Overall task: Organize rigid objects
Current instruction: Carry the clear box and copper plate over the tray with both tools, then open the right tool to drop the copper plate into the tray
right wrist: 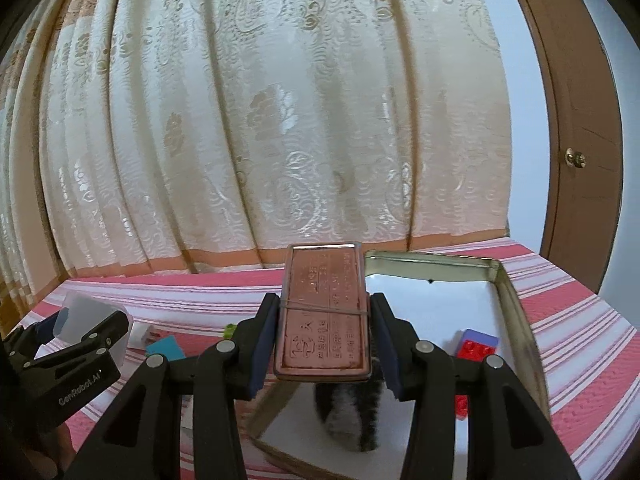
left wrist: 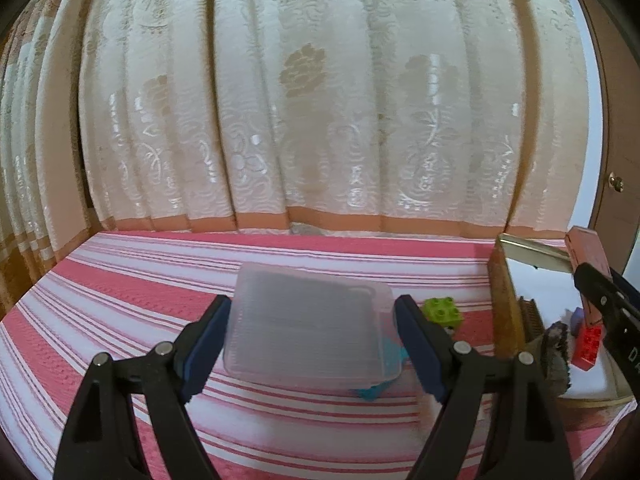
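Left wrist: left gripper clamps a clear plastic box across its sides, lifted off the striped cloth; green brick just right of the right fingertip. Right wrist: right gripper pinches a copper tin over the open metal tray; red brick sits in the tray, right of the fingers.

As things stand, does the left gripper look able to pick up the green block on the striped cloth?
Probably not yet. The left gripper is shut on the clear plastic box, so its jaws are full. The green block lies in the open just beyond the right finger, so the way looks free once the box is set down.
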Action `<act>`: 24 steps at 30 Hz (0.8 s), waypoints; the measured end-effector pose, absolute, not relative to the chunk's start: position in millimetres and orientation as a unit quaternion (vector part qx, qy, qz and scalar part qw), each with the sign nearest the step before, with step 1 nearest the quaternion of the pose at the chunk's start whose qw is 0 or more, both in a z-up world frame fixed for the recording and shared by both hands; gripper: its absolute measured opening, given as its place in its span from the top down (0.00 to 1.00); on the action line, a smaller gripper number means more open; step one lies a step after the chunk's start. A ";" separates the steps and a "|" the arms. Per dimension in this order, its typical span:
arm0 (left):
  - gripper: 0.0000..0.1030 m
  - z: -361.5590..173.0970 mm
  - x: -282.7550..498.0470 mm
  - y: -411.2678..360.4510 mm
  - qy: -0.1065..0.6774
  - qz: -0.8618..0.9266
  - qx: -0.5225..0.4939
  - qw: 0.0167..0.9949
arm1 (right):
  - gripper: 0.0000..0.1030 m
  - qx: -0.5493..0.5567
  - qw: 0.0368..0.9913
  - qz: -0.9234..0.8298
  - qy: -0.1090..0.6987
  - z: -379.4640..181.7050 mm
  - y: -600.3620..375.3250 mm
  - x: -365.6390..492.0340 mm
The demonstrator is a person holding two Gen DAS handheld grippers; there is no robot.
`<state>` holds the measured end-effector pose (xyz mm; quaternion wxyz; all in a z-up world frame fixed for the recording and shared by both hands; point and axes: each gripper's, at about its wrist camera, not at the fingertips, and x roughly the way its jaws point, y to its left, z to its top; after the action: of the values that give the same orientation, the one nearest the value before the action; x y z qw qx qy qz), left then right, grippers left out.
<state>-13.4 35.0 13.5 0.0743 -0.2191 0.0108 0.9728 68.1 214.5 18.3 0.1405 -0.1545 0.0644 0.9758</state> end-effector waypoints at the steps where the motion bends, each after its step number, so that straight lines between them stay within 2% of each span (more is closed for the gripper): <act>1: 0.20 13.8 -12.2 38.8 0.012 0.973 -0.218 0.076 | 0.53 -0.154 0.143 0.976 0.065 18.4 217.9 69.5; 15: 0.20 19.5 2.0 88.7 0.025 0.973 -0.204 0.106 | 0.54 -0.145 0.179 0.971 0.062 20.5 261.0 88.4; 24: 0.20 22.2 6.6 107.6 0.029 0.972 -0.202 0.120 | 0.54 -0.136 0.201 0.963 0.120 23.8 304.5 104.5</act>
<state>6.6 107.6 22.2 0.1199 -0.2016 0.0287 0.9717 104.5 304.5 23.8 0.2010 -0.1364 0.1202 0.9626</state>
